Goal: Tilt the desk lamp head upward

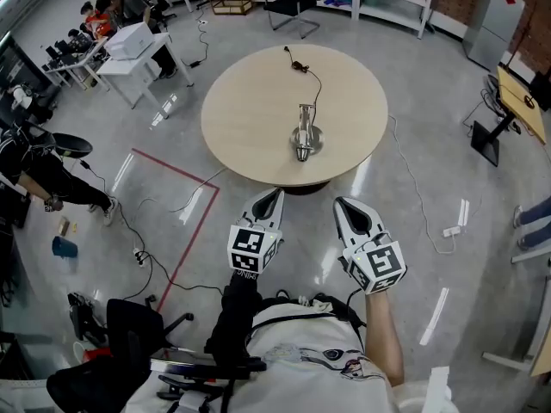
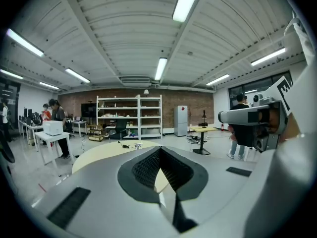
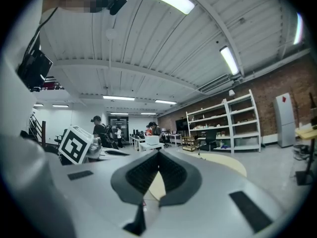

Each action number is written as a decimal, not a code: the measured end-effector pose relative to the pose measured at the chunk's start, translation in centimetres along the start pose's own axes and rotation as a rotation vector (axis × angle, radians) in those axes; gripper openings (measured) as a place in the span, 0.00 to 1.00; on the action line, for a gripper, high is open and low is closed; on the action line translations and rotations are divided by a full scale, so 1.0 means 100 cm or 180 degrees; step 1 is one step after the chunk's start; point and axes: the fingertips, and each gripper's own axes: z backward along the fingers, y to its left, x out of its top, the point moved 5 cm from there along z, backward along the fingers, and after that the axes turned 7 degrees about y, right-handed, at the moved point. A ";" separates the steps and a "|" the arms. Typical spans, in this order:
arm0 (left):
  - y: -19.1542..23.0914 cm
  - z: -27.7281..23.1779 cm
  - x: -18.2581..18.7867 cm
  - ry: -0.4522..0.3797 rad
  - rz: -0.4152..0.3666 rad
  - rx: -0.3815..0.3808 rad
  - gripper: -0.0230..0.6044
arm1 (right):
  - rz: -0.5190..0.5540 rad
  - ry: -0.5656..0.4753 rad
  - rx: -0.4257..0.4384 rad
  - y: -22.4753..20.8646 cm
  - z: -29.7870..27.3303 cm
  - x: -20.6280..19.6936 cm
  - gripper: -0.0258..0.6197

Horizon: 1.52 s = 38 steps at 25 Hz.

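**Pale wood round table [image 1: 250,119] with a silver desk lamp [image 1: 305,132], two shut grippers waiting short of it**

The desk lamp stands close to the middle of the table, a little toward the near edge. It is shiny metal with a round base, and its long part lies low, pointing toward the near edge. A thin black cord [image 1: 315,79] runs from the lamp across the tabletop toward the far edge and ends in a small plug there.

The person stands just off the table's near edge, with both grippers held out over the grey floor between their body and the table. Neither one touches the table or the lamp. The left gripper [image 1: 274,193] points at the near edge; its jaws are pressed together and hold nothing. The right gripper [image 1: 341,203], just beside it, points the same way, with its jaws likewise closed tight and empty. Each carries a cube with black-and-white square markers.

A line of red tape [image 1: 176,166] runs on the floor left of the table. Beyond the far side stand white shelves [image 2: 130,115], and to the far left are white desks [image 1: 131,54] with people at them.
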 end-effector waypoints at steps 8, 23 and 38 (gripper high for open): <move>-0.002 -0.024 -0.007 0.0167 -0.0022 0.0010 0.04 | 0.0016 0.0146 0.0252 -0.020 -0.003 -0.012 0.04; 0.090 -0.135 -0.019 0.0397 0.0028 -0.0185 0.04 | -0.0118 0.0298 0.0117 -0.070 -0.107 -0.019 0.04; 0.172 -0.282 -0.077 0.1003 -0.0418 -0.1127 0.04 | -0.0189 0.0641 -0.0156 -0.122 -0.224 -0.031 0.04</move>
